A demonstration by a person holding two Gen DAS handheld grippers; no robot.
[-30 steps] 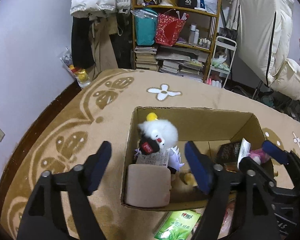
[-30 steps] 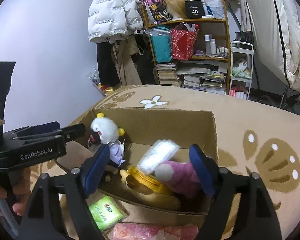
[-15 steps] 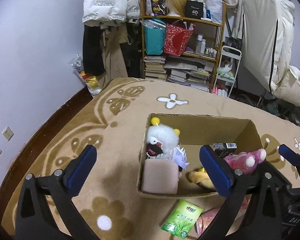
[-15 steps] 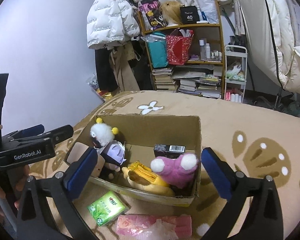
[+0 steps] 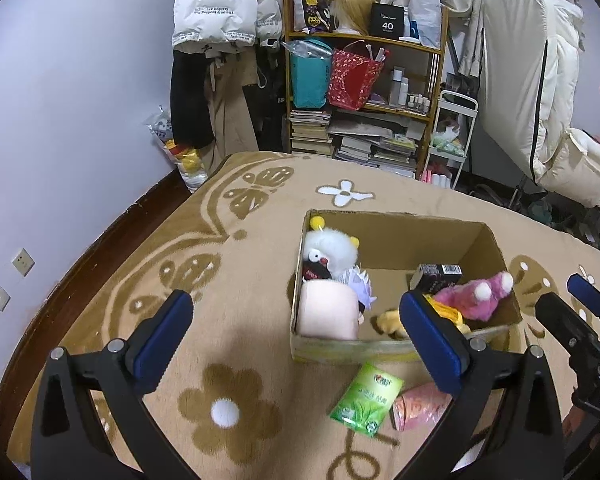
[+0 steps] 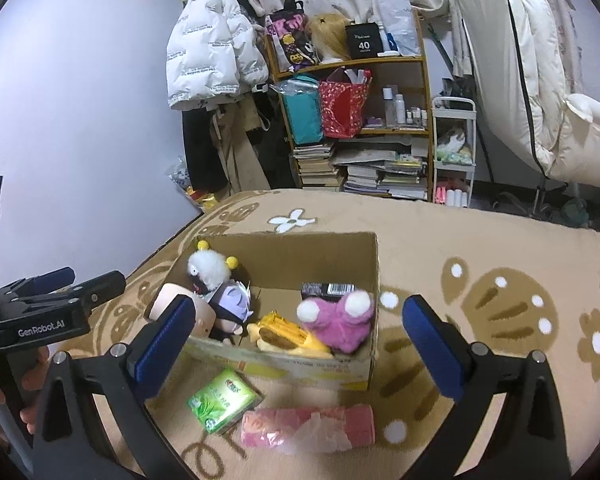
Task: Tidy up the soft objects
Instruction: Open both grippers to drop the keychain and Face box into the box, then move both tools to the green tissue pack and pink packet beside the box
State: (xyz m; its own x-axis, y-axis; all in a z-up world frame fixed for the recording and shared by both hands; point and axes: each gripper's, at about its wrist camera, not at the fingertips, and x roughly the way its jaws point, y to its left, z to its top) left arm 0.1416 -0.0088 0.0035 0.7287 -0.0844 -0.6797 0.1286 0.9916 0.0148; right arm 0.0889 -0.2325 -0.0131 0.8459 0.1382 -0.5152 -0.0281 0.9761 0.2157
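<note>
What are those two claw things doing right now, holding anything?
Left gripper: open, holding nothing, above the rug beside the cardboard box.
Right gripper: open, holding nothing.

open rug [image 5: 260, 360] left of box [image 5: 400, 350], green packet [image 6: 222, 400] blocking front

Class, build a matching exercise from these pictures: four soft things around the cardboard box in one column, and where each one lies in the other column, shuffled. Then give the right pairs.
Things
1. pink plush
2. white fluffy plush
3. green tissue pack
4. pink packet

Places
A. on the rug, in front of the cardboard box, left one of two
B. inside the box, at its left end
C. on the rug, in front of the box, right one of two
D. inside the box, at its right end

Pairs: 1-D, 2-B, 3-A, 4-C
</note>
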